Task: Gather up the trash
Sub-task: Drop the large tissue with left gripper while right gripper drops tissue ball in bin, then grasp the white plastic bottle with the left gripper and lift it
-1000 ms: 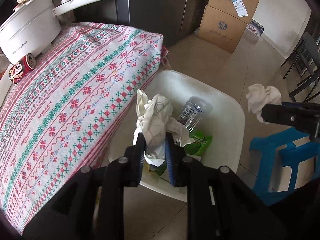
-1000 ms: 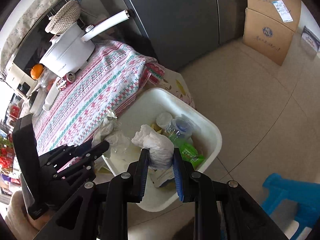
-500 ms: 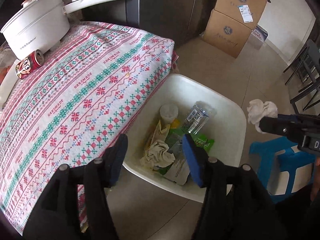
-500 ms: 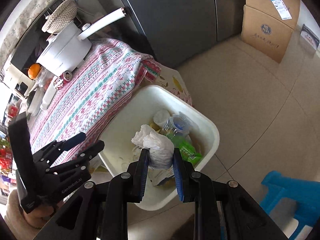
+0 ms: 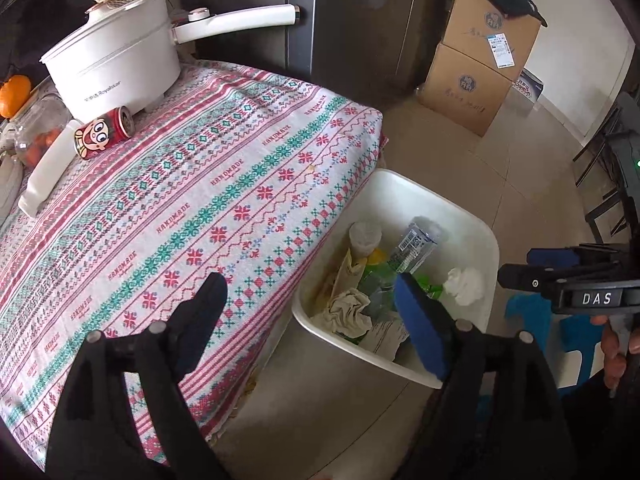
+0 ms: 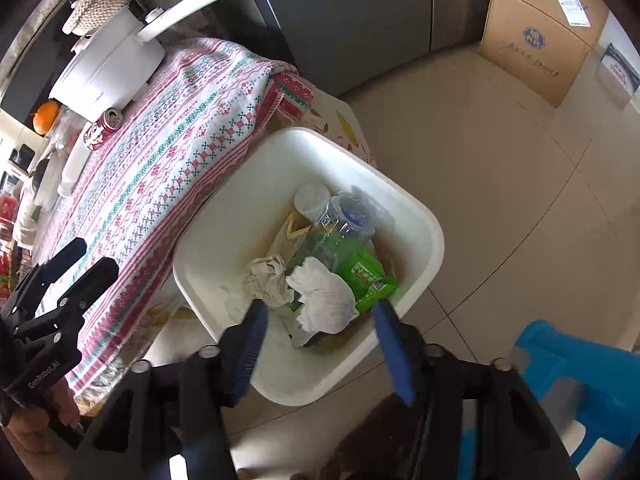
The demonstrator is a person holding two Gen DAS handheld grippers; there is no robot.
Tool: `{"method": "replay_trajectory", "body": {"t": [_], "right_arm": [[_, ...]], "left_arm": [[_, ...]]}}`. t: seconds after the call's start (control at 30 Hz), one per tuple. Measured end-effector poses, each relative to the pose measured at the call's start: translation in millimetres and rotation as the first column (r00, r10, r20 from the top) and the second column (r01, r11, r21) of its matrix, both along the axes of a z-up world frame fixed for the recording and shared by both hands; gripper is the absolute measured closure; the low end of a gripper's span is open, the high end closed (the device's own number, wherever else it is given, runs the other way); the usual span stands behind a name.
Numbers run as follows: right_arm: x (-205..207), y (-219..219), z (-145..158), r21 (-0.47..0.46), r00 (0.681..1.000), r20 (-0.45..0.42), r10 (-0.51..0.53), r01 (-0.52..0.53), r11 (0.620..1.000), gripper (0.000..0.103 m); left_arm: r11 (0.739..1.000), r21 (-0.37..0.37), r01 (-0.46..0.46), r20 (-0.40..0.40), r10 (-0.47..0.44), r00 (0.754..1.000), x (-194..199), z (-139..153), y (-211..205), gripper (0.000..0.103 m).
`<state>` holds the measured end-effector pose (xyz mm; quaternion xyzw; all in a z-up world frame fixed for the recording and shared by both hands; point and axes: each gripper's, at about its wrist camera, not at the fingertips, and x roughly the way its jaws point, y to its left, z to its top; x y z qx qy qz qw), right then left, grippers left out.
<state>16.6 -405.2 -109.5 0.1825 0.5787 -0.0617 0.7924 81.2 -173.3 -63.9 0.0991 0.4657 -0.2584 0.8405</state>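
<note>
Now both my grippers hang over the white bin (image 6: 420, 216), and their jaws have just been opening. My left gripper (image 5: 312, 300) stands wide apart with nothing between its pads; one finger sits over the tablecloth (image 5: 192, 184), the other over the bin's near edge. My right gripper (image 6: 320, 320) is also spread, and the white tissue wad (image 6: 324, 292) lies below it inside the bin, clear of both blue pads.

Inside the bin I count two crumpled paper wads: the white tissue, and a greyer one (image 6: 268, 280) just beside it, toward the table. With them lie one clear plastic bottle (image 6: 344, 216), one green packet (image 6: 366, 276) and one small white cup (image 6: 310, 200) at the far end of the bin. Flat paper scraps lie under these; I cannot count them.

The bin stands on the tiled floor, touching the hanging edge of the tablecloth. On the table beyond the bin are one white electric pot (image 5: 116, 68) with a long handle, one red can (image 5: 104, 132) lying on its side just in front of the pot, and one orange (image 5: 14, 96) beside the pot. Two cardboard boxes (image 5: 476, 80) are stacked against the wall, well beyond the bin. One blue plastic stool (image 6: 576, 380) stands near the bin.
</note>
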Motion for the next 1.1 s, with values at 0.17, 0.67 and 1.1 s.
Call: {"method": "replay_trajectory", "body": {"t": [0.17, 0.67, 1.1], "right_arm": [[4, 6, 9, -0.008, 0.999, 0.032, 0.004, -0.004, 1.000, 0.033], [30, 55, 39, -0.098, 0.991, 0.125, 0.052, -0.039, 0.994, 0.028], [94, 133, 51, -0.174, 0.967, 0.205, 0.152, -0.117, 0.978, 0.025]], "left_arm": [[0.999, 0.009, -0.039, 0.025, 0.039, 0.999, 1, 4, 24, 0.010], [0.986, 0.012, -0.169, 0.069, 0.168, 0.983, 11, 16, 111, 0.005], [0.921, 0.160, -0.356, 0.101, 0.344, 0.934, 112, 15, 224, 0.005]]}}
